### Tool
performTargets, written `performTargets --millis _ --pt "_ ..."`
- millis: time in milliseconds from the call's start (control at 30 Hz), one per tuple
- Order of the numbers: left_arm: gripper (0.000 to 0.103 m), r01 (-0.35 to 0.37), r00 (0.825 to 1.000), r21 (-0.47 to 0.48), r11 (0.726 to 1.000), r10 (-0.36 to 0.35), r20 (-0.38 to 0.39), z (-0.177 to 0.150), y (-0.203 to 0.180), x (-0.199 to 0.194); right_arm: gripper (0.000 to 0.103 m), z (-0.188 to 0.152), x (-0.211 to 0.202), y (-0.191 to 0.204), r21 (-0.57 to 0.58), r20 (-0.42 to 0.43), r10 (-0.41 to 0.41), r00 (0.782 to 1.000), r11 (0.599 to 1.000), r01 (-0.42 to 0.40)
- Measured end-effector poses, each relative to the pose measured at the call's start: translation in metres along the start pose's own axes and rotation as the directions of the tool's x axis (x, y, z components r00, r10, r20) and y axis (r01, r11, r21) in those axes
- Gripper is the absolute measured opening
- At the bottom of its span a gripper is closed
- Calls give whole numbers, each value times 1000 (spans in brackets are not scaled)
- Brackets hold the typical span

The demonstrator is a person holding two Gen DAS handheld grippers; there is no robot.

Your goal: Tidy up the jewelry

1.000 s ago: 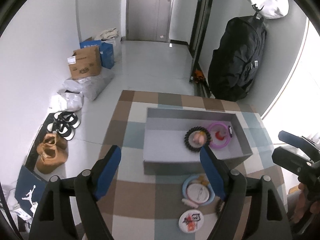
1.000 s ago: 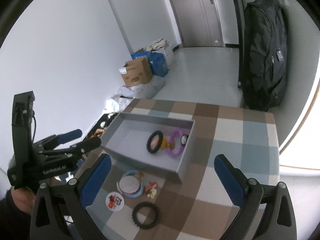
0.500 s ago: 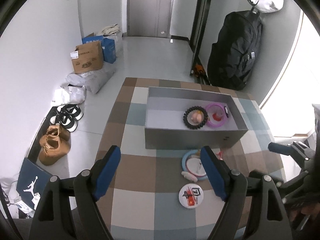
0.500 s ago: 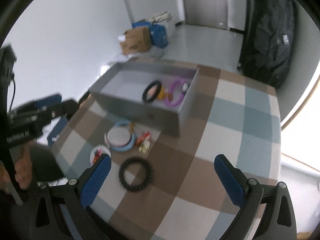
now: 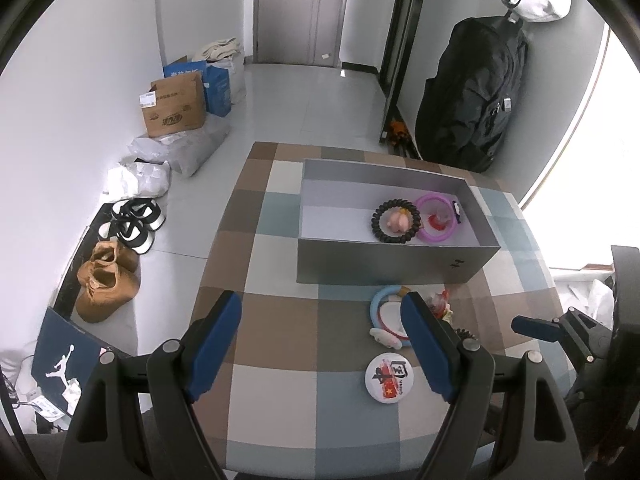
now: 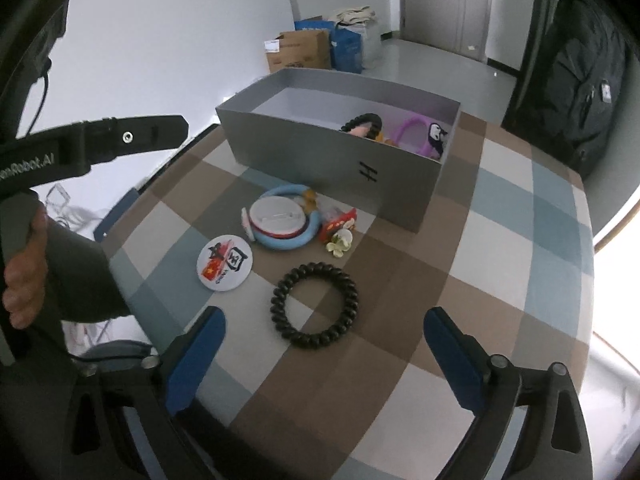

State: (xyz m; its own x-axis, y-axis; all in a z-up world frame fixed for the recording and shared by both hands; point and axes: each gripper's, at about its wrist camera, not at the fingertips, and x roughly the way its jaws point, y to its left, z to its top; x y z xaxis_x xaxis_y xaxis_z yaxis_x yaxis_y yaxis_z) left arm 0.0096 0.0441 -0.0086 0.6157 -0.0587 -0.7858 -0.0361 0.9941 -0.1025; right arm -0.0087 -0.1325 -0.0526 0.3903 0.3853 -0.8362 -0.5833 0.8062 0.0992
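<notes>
A checked tabletop (image 6: pixel 516 240) in brown, cream and blue squares carries an open grey box (image 6: pixel 320 152) at its far side and a scatter of jewelry in front of it. The right gripper (image 6: pixel 324 356) hangs low over the near part of the tabletop with its blue-padded jaws spread wide; they have just been closing a little, and nothing is pinched between them. A black spiral hair tie (image 6: pixel 315 305) lies flat on the cloth just ahead of them, in line with the gap but untouched by either pad. Beyond it sit a round white badge (image 6: pixel 224 265) with red and black print, a light blue ring (image 6: pixel 286 218) with a white disc resting on it, and a small red and cream trinket (image 6: pixel 339 232) just beside that ring, all near the front wall of the box. Inside the box, toward its right end, a second black beaded ring (image 5: pixel 396 221) with a pink charm in its middle lies touching a purple ring (image 5: pixel 437 218). The left gripper (image 5: pixel 322 344) is held over the tabletop's near left part, jaws open and empty, with the badge and the blue ring showing near its right finger. In the right wrist view a hand (image 6: pixel 24 276) grasps the left gripper's handle at the left edge.
</notes>
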Motion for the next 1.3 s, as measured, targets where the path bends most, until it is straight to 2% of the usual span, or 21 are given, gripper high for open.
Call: performTargets --millis 133,300,467,767,900,1100,1300 --pt "79 -1 1000 -17 1000 1 -7 0 5 1 80 1 11 2 4 -28 -17 999 1000 17" --pt "79 -9 1000 -12 1000 9 -8 0 6 2 72 3 20 5 -24 -42 -65 997 998 64" --pt "79 -13 1000 -10 1000 13 -5 0 6 2 51 3 21 12 -73 -19 -70 997 995 68" --pt "79 -14 1000 -11 1000 14 -28 0 8 8 45 6 13 2 -23 -21 -49 999 999 48" --pt "79 8 998 -3 1000 -8 -62 -2 5 14 45 10 4 -9 42 15 -22 1000 999 22" --pt "79 34 993 36 999 -30 -112 -5 -3 20 45 16 -14 -30 123 79 -33 996 992 23" --pt "78 104 982 93 990 -88 -170 -12 -15 27 45 22 -31 -51 216 135 -40 990 976 10"
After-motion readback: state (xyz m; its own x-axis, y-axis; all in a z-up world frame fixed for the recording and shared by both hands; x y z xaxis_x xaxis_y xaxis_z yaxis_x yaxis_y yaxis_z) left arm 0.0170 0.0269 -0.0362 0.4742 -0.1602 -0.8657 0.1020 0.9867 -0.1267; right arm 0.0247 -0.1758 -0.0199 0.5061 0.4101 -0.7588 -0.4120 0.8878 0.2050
